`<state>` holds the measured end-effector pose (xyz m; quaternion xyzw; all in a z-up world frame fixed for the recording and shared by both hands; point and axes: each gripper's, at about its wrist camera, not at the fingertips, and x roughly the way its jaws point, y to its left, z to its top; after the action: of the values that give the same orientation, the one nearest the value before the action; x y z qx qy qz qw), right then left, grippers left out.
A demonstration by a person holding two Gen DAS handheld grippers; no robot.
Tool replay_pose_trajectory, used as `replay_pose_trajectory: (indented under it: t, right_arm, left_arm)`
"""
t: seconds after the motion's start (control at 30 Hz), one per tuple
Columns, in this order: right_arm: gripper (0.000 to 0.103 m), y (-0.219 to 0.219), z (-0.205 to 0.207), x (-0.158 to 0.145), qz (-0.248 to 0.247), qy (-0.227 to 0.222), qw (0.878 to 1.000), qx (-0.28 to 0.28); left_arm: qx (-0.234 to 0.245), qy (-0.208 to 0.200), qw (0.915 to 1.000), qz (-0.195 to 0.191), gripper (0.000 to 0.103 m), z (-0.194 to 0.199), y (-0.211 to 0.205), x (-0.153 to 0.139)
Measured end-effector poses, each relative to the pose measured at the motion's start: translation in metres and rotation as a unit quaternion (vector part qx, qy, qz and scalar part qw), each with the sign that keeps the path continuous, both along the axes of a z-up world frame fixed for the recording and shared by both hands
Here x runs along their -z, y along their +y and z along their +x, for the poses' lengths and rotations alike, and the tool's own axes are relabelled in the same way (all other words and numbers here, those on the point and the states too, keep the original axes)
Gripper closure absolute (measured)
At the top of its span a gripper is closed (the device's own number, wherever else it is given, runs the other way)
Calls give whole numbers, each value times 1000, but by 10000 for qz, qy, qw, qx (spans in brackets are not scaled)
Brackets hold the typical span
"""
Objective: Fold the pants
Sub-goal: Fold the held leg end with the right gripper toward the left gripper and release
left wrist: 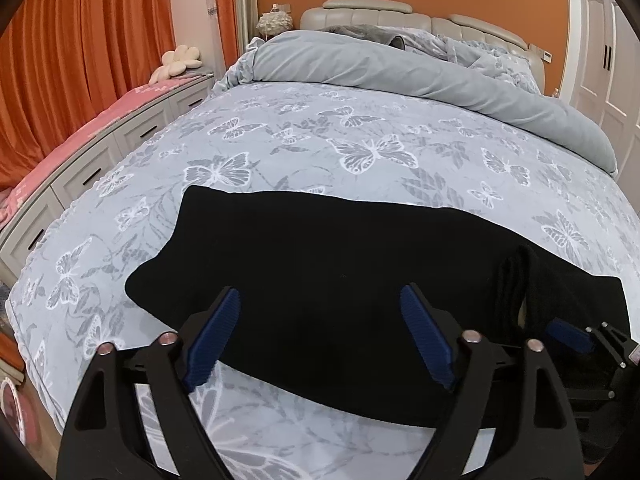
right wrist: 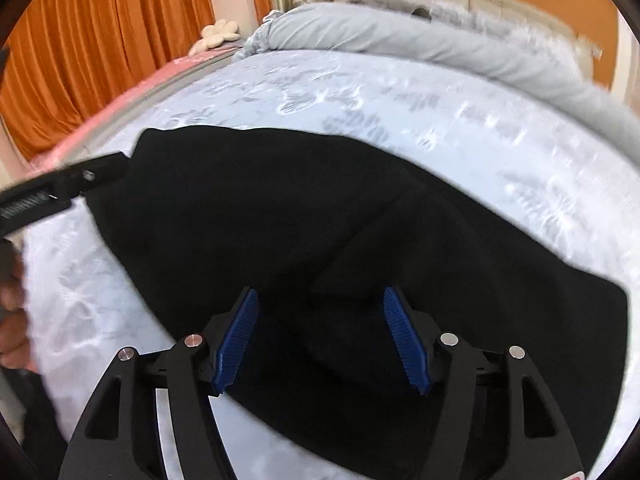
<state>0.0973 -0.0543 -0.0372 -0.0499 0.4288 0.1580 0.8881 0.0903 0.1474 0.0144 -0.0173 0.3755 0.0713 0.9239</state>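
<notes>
Item: black pants (left wrist: 328,276), lying flat across the butterfly bedspread (left wrist: 320,132) near its foot. We judge them soft, limp, light; best pinched at an edge or corner. Left gripper (left wrist: 320,320) and right gripper (right wrist: 320,324): fingers spread, grasping nothing.

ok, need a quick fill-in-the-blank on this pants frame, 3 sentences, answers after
1. The pants lying on the bedspread are ____ in colour.
2. The left gripper and the right gripper both have their jaws ____.
3. The bedspread is printed with ____.

Missing words: black; open; butterflies
</notes>
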Motion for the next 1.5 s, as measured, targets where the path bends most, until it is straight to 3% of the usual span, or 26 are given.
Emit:
replay_pose_trajectory:
  t: [0.17, 0.27, 0.37, 0.4, 0.43, 0.47, 0.5, 0.63, 0.73, 0.8, 0.9, 0.93, 1.03, 1.07, 1.13, 1.23, 1.3, 1.37, 1.4, 1.5]
  right_arm:
    - [38, 2, 7, 11, -179, 56, 9998, 85]
    - [37, 9, 2, 6, -163, 58, 9997, -151]
    - [37, 21, 0, 16, -532, -64, 9981, -307]
    - [40, 25, -1, 20, -690, -194, 9968, -357]
    - [53, 27, -1, 20, -782, -266, 9959, -365]
    - [79, 28, 1, 20, -887, -341, 9950, -301]
    - [84, 26, 4, 17, -935, -361, 9948, -167]
    - [86, 6, 9, -7, -120, -302, 9995, 46]
    - [86, 6, 5, -27, 330, -366, 9987, -113]
    - [84, 16, 7, -21, 314, -208, 9989, -286]
    - [68, 24, 15, 14, 293, 415, 9976, -474]
    - [68, 23, 14, 14, 320, 377, 9977, -455]
    - [60, 17, 7, -16, 492, 191, 9970, -574]
    - [51, 10, 2, -30, 574, 7, 9969, -533]
    - [34, -20, -12, -62, 663, -467, 9964, -237]
    - [30, -80, -24, -78, 425, -635, 9958, 511]
    - [29, -140, -28, -72, 446, -311, 9890, 1378]
    - [28, -193, -33, -60, 881, 151, 9736, 2100]
    - [28, -218, -37, -52, 1181, 366, 9641, 2348]
    - [28, -254, -52, -37, 1635, 632, 9506, 2563]
  left_arm:
    - [-4, -38, 10000, 10, 19, -1, -2, -3]
    - [26, -32, 10000, -48, 19, -2, -1, -4]
    - [15, -23, 10000, -46, 18, -1, -1, -4]
    - [8, -5, 10000, -52, 18, -1, -1, -4]
    - [18, 25, 10000, -68, 18, 0, -1, -3]
    - [27, 45, 10000, -73, 18, 0, -1, -3]
    - [35, 53, 10000, -63, 18, 0, -1, -3]
    - [63, 66, 10000, -10, 18, 0, -4, -1]
    - [62, 81, 9999, 13, 18, 1, -5, 0]
    - [76, 84, 9999, 20, 18, 0, -6, 0]
    - [115, 111, 9998, 81, 18, 0, -11, 3]
    - [134, 121, 9998, 94, 18, 1, -12, 4]
    - [192, 135, 9996, 178, 18, 0, -16, 7]
    - [197, 145, 9995, 200, 18, 1, -17, 8]
    - [199, 169, 9994, 233, 18, 1, -16, 10]
    - [160, 225, 9993, 267, 18, 2, -14, 13]
    - [129, 258, 9993, 243, 18, 2, -11, 14]
    - [134, 324, 9993, 145, 18, 3, -8, 16]
    - [145, 387, 9991, 47, 17, 3, -6, 18]
    - [180, 683, 9961, -535, 15, 6, 6, 26]
